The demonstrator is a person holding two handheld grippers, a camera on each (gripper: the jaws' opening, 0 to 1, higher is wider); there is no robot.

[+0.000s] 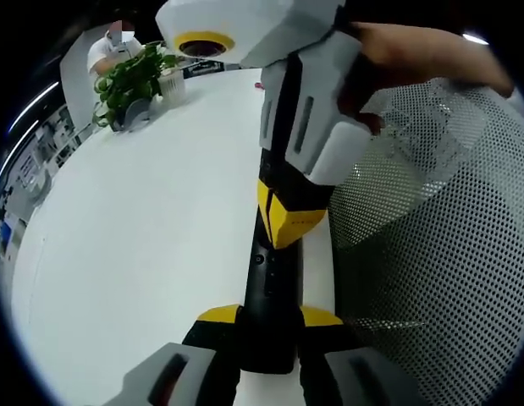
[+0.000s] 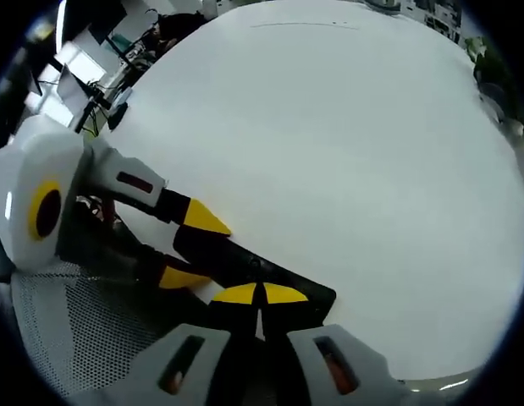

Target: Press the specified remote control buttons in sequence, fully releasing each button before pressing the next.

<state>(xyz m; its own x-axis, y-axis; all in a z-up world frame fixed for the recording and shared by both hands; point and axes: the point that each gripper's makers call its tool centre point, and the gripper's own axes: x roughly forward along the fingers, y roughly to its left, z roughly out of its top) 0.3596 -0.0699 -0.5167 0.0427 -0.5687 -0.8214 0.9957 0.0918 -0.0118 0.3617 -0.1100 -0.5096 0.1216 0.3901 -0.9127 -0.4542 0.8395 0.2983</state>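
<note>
A long black remote control [image 1: 270, 279] lies lengthwise over the edge of the white table [image 1: 143, 220], and my left gripper [image 1: 270, 317] is shut on its near end, one yellow-tipped jaw on each side. My right gripper [image 1: 287, 222] comes down from above, held by a hand [image 1: 414, 55]; its yellow tips are shut together and rest on the remote's top face. In the right gripper view, my right gripper [image 2: 260, 294] touches the remote [image 2: 245, 262] with its tips pressed together, while the left gripper [image 2: 192, 248] clasps the remote from the left.
A white mesh chair [image 1: 431, 228] stands close on the right of the table edge and shows as a mesh chair [image 2: 75, 321] in the right gripper view. A potted plant [image 1: 130, 76] and a seated person [image 1: 105, 51] are at the table's far end. The broad table [image 2: 329, 127] is bare white.
</note>
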